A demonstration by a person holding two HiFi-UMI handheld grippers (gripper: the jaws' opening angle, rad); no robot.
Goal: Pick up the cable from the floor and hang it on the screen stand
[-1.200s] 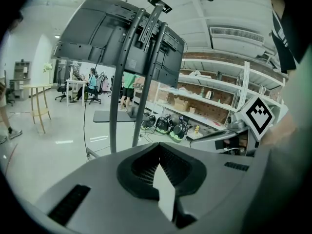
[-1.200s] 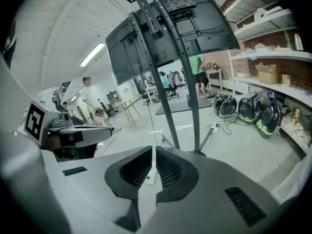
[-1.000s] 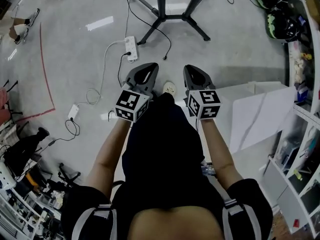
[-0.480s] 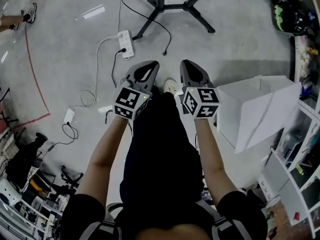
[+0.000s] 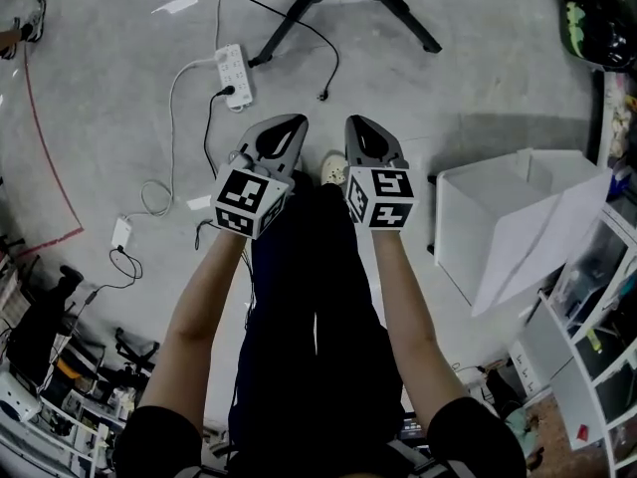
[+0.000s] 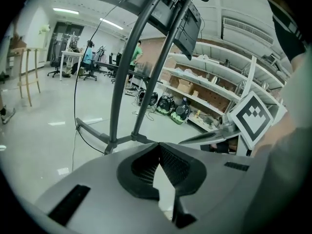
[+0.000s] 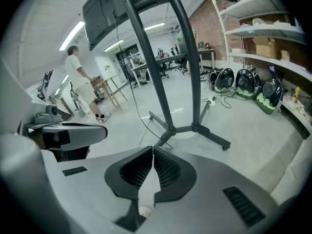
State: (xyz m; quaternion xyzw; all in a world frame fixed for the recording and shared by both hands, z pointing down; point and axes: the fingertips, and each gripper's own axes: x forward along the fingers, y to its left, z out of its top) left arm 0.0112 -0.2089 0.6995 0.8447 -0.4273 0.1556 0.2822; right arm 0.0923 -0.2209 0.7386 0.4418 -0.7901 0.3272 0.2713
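Both grippers were held out low in front of the person, side by side above the grey floor (image 5: pixel 468 88). The left gripper (image 5: pixel 287 125) had its fingers (image 6: pixel 171 165) pressed together at the tips with nothing between them, and the right gripper (image 5: pixel 358 125) likewise had its fingers (image 7: pixel 166 169) closed on each other and empty. A light shoe (image 5: pixel 334 170) of the person showed between the two grippers. The black cable (image 5: pixel 336 60) lay on the floor just ahead of them, curving away from the base of the screen stand (image 5: pixel 408 20) and ending in a loose plug near the fingertips but apart from them. The stand's dark legs spread across the floor beyond the cable, and in both gripper views its curved posts rose up to a screen (image 7: pixel 100 11) overhead. To the left of the cable lay a white power strip (image 5: pixel 235 71) with a white lead (image 5: pixel 179 98) looping away from it. An open white box (image 5: pixel 478 217) stood on the floor to the right of the right gripper.
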